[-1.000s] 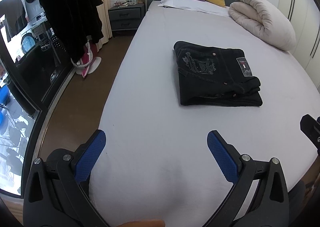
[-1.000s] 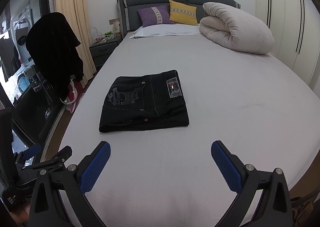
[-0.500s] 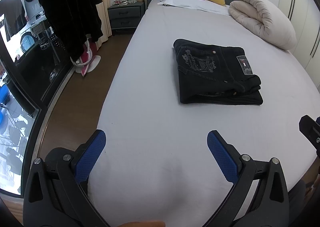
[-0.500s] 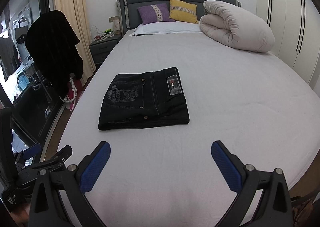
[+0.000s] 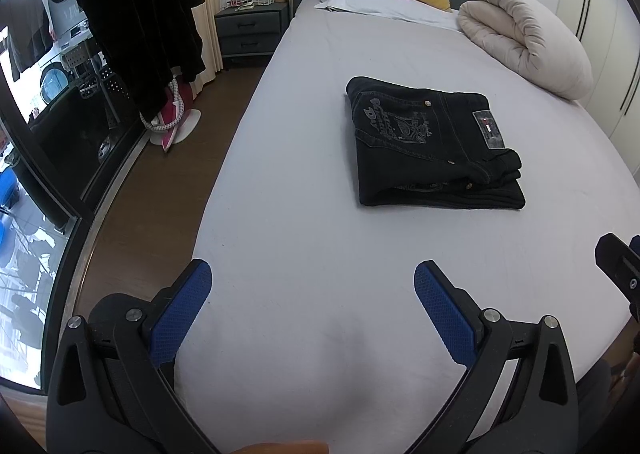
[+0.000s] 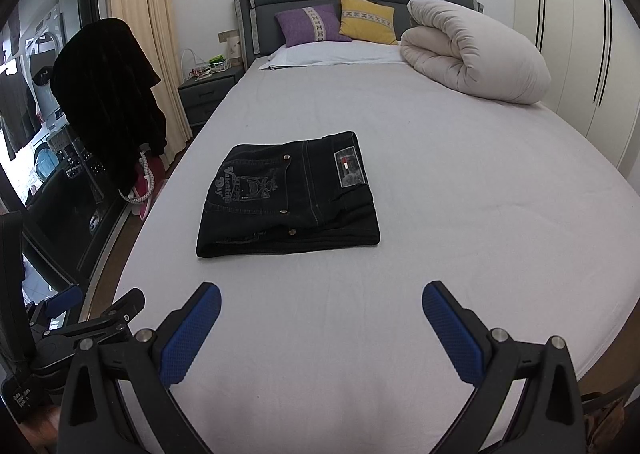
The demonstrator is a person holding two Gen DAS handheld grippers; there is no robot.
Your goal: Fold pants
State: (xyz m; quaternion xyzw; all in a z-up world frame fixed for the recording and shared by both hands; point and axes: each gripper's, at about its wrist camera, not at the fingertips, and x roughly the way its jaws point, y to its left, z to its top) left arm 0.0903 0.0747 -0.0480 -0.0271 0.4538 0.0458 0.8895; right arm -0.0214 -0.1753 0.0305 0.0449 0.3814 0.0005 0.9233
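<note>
Nearest to us, our left gripper [image 5: 312, 294] and right gripper [image 6: 322, 314] both hang spread wide over the foot of the bed [image 6: 460, 181], gripping nothing. Beyond them, well apart from either tool, the black pants [image 6: 288, 195] lie on the sheet as a compact folded stack, back pocket and label patch uppermost; from the left wrist they sit up and to the right [image 5: 432, 149]. We judge the fold finished or nearly so. The risk from here is our own meddling: a low pass could snag the loose layered edge facing us and drag the stack open. Farther back, a rolled duvet [image 6: 472, 53] and two cushions [image 6: 336, 19] rest by the headboard.
</note>
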